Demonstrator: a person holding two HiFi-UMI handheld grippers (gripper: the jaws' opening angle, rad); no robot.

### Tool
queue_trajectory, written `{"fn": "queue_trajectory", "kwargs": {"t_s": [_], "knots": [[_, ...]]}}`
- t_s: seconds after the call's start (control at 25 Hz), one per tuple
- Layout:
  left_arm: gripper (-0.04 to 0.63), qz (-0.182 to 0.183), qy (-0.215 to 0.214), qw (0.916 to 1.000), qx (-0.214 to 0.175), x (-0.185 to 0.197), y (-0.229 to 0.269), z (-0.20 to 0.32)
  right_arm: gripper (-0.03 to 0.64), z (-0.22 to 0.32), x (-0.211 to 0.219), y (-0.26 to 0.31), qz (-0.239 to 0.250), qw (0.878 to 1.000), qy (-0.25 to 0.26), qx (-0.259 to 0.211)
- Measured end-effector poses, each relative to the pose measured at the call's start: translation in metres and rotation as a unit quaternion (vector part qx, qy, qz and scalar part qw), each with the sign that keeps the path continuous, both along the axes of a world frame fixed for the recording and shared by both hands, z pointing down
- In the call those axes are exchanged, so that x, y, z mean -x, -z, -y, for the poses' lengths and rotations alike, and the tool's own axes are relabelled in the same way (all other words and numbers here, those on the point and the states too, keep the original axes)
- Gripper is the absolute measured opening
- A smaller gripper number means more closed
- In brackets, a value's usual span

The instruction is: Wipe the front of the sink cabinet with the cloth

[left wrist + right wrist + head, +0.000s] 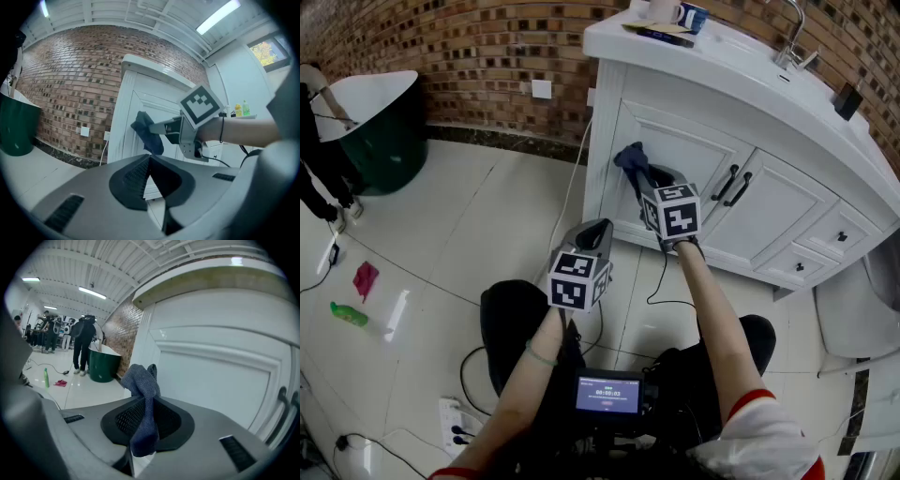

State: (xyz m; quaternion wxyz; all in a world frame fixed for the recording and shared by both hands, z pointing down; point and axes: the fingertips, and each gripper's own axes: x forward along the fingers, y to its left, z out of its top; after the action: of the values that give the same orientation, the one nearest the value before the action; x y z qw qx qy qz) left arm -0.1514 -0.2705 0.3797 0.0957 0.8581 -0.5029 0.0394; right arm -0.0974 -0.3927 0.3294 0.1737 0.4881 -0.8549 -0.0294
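Note:
The white sink cabinet (741, 141) stands at the upper right of the head view, its panelled doors facing me. My right gripper (645, 176) is shut on a dark blue cloth (632, 159) that it holds up against the left door panel (211, 380). In the right gripper view the cloth (144, 394) hangs bunched between the jaws. My left gripper (592, 232) hovers lower and to the left, above the floor, shut with nothing in it. From the left gripper view the cloth (147, 133) and the right gripper (187, 131) show against the cabinet door.
Black door handles (729, 184) sit at the middle of the cabinet. A white cord (572, 178) runs down the cabinet's left corner. A dark green tub (380, 131) stands at the left wall. A pink rag (365, 278) and green bottle (347, 314) lie on the tiles.

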Motion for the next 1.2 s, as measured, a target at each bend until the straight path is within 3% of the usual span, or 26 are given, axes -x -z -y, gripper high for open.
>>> {"fn": "queue_trajectory", "kwargs": {"t_s": [0.4,0.88,1.04,1.2], "knots": [[0.02,0.004,0.0,0.9999,0.012,0.008,-0.014,-0.003,0.063,0.008,0.001,-0.122,-0.025,0.993,-0.026,0.112],[0.02,0.054,0.001,0.9985,0.003,0.018,-0.023,-0.003,0.063,0.008,-0.002,-0.242,-0.072,0.975,-0.038,0.207],[0.02,0.048,0.011,0.9987,0.012,0.022,-0.028,0.002,0.063,0.004,-0.006,-0.237,-0.067,0.976,-0.03,0.205],[0.02,0.056,-0.008,0.9983,0.01,0.011,-0.021,-0.001,0.063,-0.003,-0.007,-0.18,-0.032,0.986,-0.004,0.165]]}}
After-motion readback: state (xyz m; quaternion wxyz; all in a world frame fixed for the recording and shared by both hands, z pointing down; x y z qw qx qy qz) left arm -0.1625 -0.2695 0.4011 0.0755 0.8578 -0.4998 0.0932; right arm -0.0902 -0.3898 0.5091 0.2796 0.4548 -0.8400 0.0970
